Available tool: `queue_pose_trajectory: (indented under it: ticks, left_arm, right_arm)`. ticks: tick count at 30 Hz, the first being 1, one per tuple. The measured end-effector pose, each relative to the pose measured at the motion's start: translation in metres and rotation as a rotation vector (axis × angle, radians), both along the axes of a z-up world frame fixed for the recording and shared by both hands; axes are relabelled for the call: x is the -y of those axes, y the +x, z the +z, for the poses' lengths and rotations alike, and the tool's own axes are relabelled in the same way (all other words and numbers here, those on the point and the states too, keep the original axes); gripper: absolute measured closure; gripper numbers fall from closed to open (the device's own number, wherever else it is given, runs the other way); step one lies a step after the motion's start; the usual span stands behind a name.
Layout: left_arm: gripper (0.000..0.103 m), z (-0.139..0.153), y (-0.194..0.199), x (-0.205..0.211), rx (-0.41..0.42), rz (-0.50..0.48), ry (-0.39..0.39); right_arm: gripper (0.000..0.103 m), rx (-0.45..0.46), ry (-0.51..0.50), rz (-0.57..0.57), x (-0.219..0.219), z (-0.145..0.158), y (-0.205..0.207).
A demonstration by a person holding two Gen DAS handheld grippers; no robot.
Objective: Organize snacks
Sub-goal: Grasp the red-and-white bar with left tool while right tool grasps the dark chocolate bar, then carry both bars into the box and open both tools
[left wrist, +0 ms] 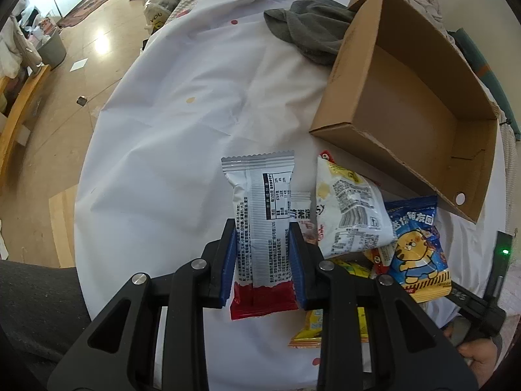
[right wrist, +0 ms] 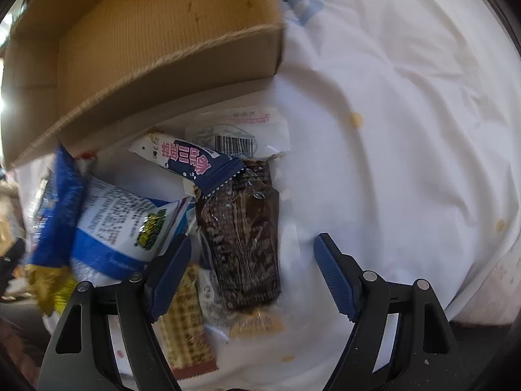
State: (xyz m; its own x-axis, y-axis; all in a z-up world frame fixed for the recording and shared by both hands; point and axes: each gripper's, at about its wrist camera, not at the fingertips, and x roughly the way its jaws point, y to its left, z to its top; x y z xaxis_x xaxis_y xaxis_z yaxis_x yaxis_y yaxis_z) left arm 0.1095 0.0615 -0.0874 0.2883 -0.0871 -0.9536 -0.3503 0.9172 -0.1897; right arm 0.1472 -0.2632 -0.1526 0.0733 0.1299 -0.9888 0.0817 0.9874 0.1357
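My left gripper [left wrist: 262, 231] is shut on a white-and-red snack packet [left wrist: 260, 218] and holds it upright above the white cloth. To its right lies a pile of snacks: a white bag [left wrist: 351, 208], a blue cartoon-tiger bag [left wrist: 415, 247] and a yellow packet [left wrist: 312, 329]. An open cardboard box [left wrist: 420, 97] stands beyond the pile. My right gripper [right wrist: 252, 254] is open above a dark brown snack bar [right wrist: 242, 234]. A purple-and-white stick packet [right wrist: 195, 159] and a blue-and-white bag [right wrist: 120, 228] lie beside it. The box [right wrist: 146, 42] shows at upper left there.
A grey cloth [left wrist: 309, 29] lies behind the box. The white cloth-covered table [left wrist: 182, 130] drops off on the left to a tan floor [left wrist: 58, 130]. A wooden bench [left wrist: 19, 114] and a grey bin [left wrist: 52, 47] stand on the floor.
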Motion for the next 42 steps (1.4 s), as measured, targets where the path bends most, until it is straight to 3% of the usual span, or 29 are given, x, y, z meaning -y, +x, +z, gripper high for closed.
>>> queue_pose_trajectory:
  ticks: [5,6,7,8,12,24,29,31,37,42]
  left_arm:
    - [0.077,0.002,0.001,0.000,0.015,0.003,0.002]
    - [0.077,0.003,0.001,0.001,0.015,0.002,0.003]
    - [0.077,0.003,0.002,0.000,0.016,0.002,0.002]
    - [0.077,0.003,0.001,0.001,0.017,0.003,0.000]
    - [0.077,0.005,0.000,0.000,0.023,0.007,-0.001]
    - [0.077,0.013,-0.006,0.005,0.069,-0.004,0.043]
    - [0.077,0.045,-0.009,0.008,0.163,-0.035,0.061]
    - [0.077,0.063,-0.003,0.011,0.208,-0.060,0.062]
    - [0.077,0.098,0.029,0.032,0.278,-0.164,0.069]
    - [0.077,0.106,0.061,0.050,0.284,-0.222,0.083]
  right_arm:
    - [0.022,0.002,-0.082,0.060,-0.015,-0.006,0.003]
    - [0.026,0.006,-0.087,0.063,-0.017,-0.003,0.003]
    - [0.036,0.011,-0.087,0.067,-0.017,-0.002,0.004]
    - [0.037,0.019,-0.086,0.072,-0.017,0.002,0.004]
    - [0.044,0.038,-0.024,0.054,-0.010,0.017,-0.001]
    - [0.047,0.089,0.194,-0.003,0.039,0.065,-0.027]
    - [0.047,0.189,0.282,0.053,0.032,0.080,-0.056]
    - [0.047,0.248,0.310,0.068,0.032,0.101,-0.057]
    - [0.047,0.373,0.365,0.081,0.036,0.133,-0.027]
    - [0.047,0.421,0.372,0.084,0.025,0.130,-0.001]
